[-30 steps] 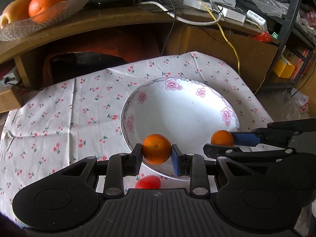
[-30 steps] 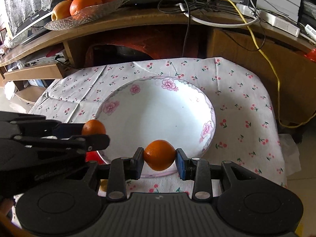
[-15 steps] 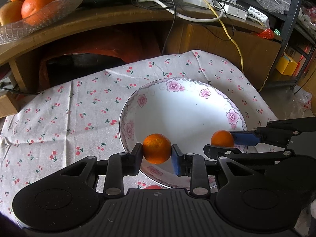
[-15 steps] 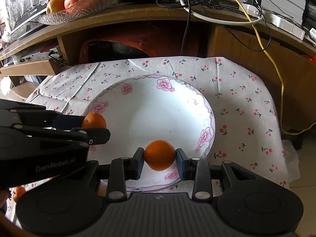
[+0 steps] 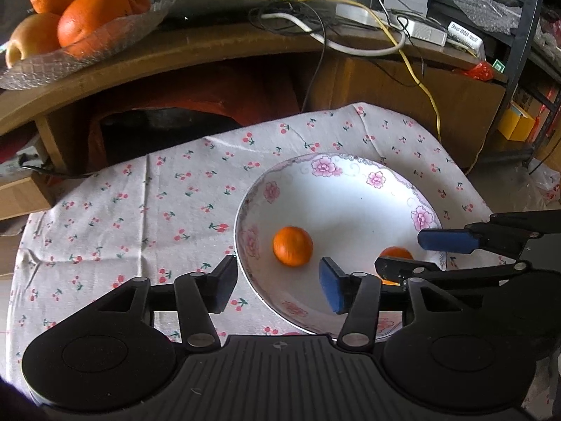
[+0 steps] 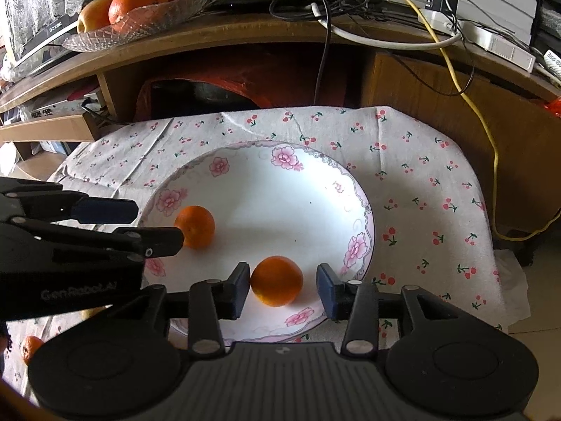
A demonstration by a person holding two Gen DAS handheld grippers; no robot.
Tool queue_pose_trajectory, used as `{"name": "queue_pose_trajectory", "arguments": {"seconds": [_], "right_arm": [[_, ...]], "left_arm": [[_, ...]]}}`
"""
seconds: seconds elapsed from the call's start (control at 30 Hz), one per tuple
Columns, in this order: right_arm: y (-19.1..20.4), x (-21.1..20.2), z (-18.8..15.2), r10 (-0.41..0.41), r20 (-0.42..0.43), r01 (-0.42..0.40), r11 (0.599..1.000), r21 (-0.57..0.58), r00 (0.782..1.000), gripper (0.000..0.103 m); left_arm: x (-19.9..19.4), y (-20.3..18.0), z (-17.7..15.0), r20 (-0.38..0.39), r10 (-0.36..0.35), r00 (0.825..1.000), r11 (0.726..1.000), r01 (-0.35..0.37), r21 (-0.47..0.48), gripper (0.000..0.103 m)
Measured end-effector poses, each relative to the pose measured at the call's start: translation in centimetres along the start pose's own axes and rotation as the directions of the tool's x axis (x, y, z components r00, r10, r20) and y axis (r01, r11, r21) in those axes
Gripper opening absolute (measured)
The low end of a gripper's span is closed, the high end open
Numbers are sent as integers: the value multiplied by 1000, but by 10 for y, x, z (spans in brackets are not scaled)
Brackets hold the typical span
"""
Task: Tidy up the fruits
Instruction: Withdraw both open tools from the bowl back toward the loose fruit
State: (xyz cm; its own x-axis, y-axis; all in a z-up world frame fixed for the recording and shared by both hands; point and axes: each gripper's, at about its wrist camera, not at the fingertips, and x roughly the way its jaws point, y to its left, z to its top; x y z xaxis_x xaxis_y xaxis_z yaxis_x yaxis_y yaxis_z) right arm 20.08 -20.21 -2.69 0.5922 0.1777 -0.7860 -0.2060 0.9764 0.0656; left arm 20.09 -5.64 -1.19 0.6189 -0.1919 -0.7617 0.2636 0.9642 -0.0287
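Left gripper (image 5: 278, 282) opening, nothing gripped; one orange (image 5: 292, 246) lies free on the plate (image 5: 350, 193), centre frame. Right gripper (image 6: 284, 289) also opening (left pad nearly touching, right pad clear); second orange (image 6: 277, 280) rests between its jaws, lower centre of the plate. Cherry-print cloth (image 6: 420, 175) beneath.

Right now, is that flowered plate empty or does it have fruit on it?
Not empty. Two oranges lie on the flowered plate: one near its left side, another near the front rim.
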Motion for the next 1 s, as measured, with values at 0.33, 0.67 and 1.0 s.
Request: {"name": "queue_pose_trajectory", "arguments": {"seconds": [0.33,0.67,1.0], "right_arm": [[2,-18,6,-1,61,0,1000,8,998,44],[10,-33,1,14,70,-15,1000,6,997,44],[22,-54,-14,42,68,-43,999,12,997,46]], "left_arm": [[-18,8,-2,21,12,1000,1000,-12,-5,63],[-39,16,-12,27,20,999,1000,-20,-11,67],[-63,20,-32,20,21,1000,1000,-21,-4,69]]}}
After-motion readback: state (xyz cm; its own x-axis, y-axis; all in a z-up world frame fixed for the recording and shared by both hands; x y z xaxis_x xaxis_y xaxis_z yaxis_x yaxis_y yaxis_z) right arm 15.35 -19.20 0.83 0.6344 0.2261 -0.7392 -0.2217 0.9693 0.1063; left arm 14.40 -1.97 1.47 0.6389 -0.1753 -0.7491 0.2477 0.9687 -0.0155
